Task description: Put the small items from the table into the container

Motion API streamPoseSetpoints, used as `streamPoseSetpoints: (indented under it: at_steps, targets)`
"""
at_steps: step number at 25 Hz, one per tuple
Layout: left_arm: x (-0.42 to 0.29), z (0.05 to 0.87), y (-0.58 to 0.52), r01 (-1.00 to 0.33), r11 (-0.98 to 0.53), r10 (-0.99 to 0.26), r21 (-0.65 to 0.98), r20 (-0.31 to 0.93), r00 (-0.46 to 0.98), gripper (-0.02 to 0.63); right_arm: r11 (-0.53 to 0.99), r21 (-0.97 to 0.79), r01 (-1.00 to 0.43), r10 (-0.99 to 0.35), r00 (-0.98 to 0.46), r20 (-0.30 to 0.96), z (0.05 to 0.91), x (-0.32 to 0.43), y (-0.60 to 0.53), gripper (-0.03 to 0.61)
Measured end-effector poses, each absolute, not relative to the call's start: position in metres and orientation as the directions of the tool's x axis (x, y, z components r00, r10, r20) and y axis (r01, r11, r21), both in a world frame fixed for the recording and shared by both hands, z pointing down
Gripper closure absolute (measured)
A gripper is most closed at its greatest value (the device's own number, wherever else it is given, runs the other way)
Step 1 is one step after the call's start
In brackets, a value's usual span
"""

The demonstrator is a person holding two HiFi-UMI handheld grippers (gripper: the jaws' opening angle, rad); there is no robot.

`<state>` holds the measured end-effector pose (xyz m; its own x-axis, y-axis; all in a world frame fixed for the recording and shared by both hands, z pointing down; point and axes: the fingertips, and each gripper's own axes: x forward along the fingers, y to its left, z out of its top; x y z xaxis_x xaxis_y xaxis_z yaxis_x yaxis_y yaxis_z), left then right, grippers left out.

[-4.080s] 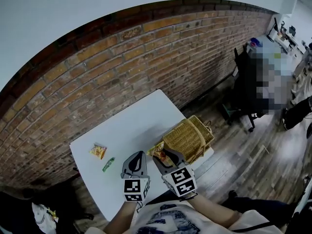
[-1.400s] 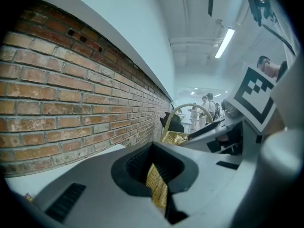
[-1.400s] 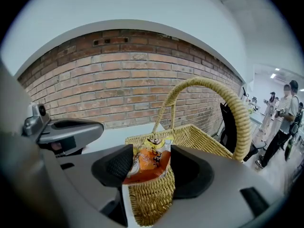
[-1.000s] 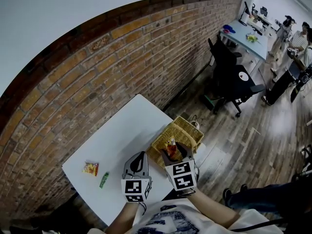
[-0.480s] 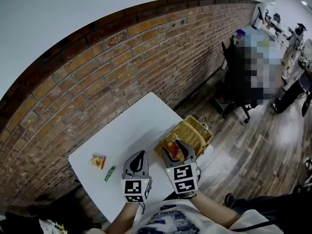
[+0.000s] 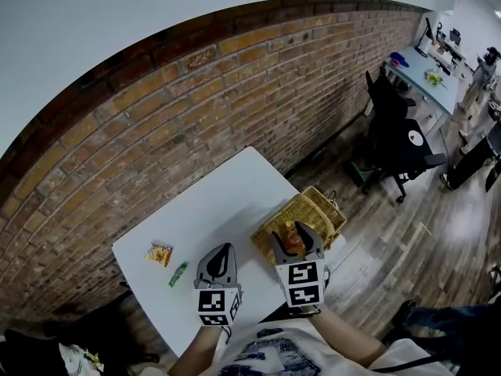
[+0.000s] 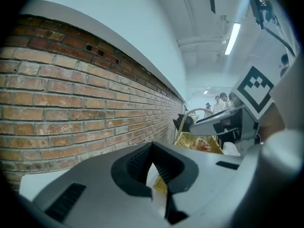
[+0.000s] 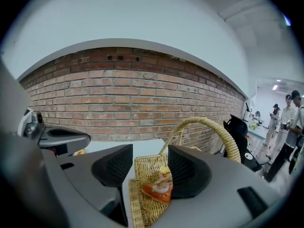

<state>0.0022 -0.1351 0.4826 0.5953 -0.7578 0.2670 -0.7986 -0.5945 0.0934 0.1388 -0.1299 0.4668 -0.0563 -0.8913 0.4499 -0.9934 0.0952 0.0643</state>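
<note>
A woven basket [image 6: 315, 200] stands at the right end of the white table [image 6: 211, 202]. My right gripper [image 6: 291, 235] hovers over it, open. An orange snack packet [image 8: 159, 186] lies in the basket [image 8: 142, 172] under the jaws, close beside the right pad and not squeezed. My left gripper [image 6: 225, 248] is over the table's near edge, left of the basket, shut and empty; its tips meet [image 7: 152, 146]. An orange packet [image 6: 159, 253] and a green candy [image 6: 178, 273] lie at the table's left end.
A brick wall [image 6: 196, 108] runs behind the table. The basket's arched handle [image 8: 205, 125] rises right of my right jaws. An office chair [image 6: 395, 143] and desks with people stand on the wooden floor at the far right.
Four seconds ago my right gripper had the orange packet beside the basket; now it is over the basket. In the last second it rose slightly. The left gripper drifted a little.
</note>
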Motion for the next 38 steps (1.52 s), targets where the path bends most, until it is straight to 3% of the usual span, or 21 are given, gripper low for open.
streamPoseSetpoints:
  at_steps: [14,26,38]
  targets:
    - [-0.026,0.452,-0.134,-0.838,-0.542,-0.813,0.063,0.214,0.542,0.565,0.272,-0.014,-0.962,-0.893,-0.258,0.368,0.450,0.082,-0.136,0.339]
    - [-0.135,0.434,-0.122,-0.948,-0.317,-0.930,0.023,0.188,0.315,0.565,0.516,-0.043,-0.855,-0.799,-0.499,0.334,0.451,-0.029,-0.150,0.342]
    - [-0.224,0.430,-0.101,-0.992,-0.122,-0.977,0.017,0.174,0.123,0.565,0.658,-0.038,-0.752,-0.711,-0.637,0.298,0.447,-0.117,-0.149,0.407]
